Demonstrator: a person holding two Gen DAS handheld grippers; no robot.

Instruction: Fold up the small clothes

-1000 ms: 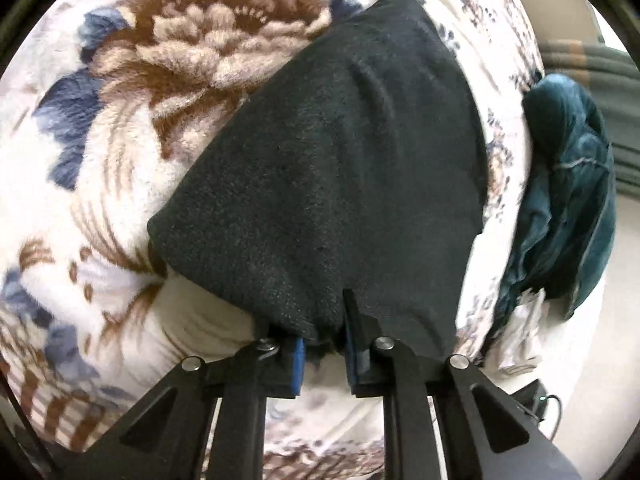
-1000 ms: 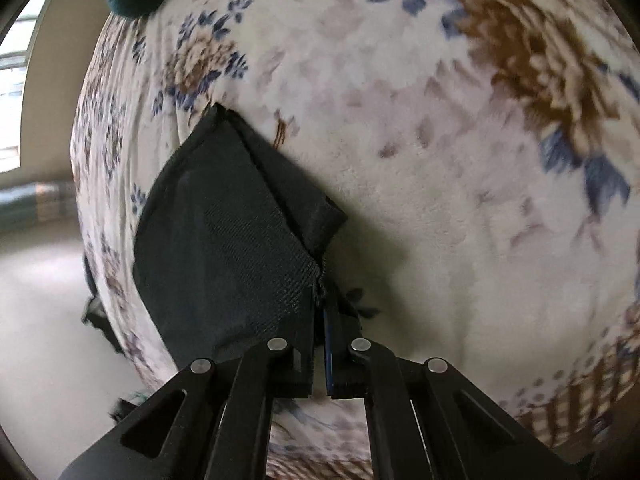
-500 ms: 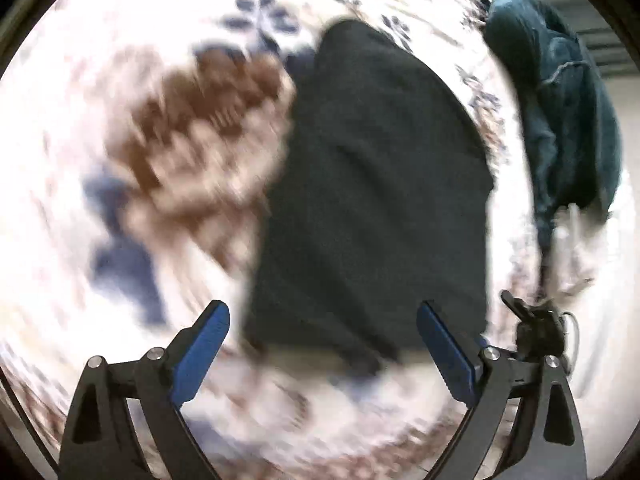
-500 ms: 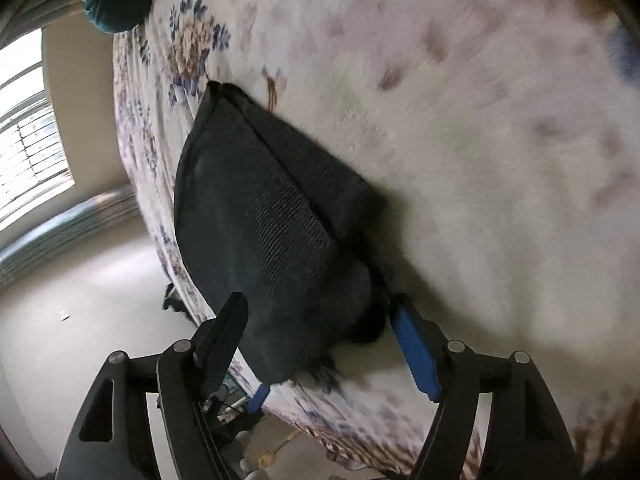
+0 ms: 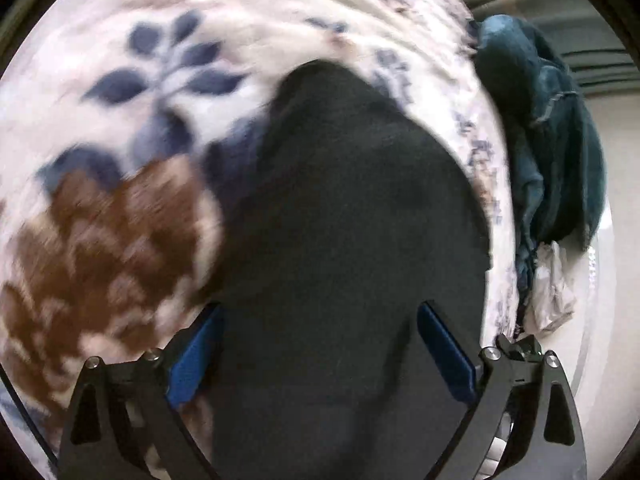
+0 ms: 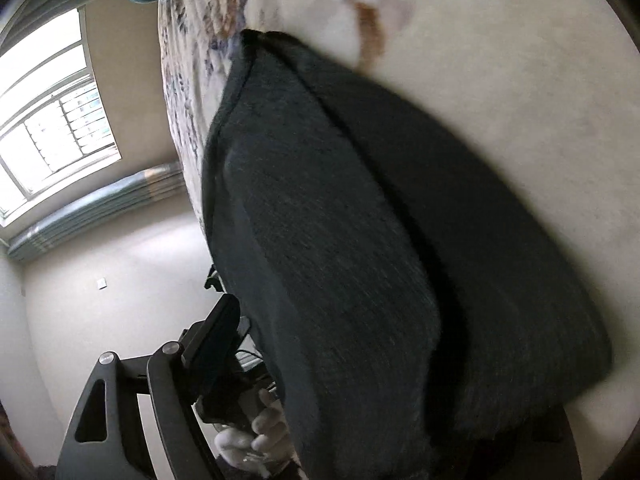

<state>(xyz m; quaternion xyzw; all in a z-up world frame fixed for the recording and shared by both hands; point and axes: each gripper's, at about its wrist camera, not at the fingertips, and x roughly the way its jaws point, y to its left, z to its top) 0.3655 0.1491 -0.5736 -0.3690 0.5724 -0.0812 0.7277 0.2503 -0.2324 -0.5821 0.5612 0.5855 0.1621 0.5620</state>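
Plainly the left gripper (image 5: 320, 344) is spread wide, its blue pads on either side of the dark garment (image 5: 352, 240) and gripping nothing. Only one finger of the right gripper (image 6: 328, 364) shows, the cloth hiding the other, so its spread cannot be told. The garment lies doubled in layers on the floral blanket (image 5: 120, 120) near the bed's edge, so one fold looks done; tidying or another fold may remain. A teal garment (image 5: 556, 152) heaped just beyond could crowd the work.
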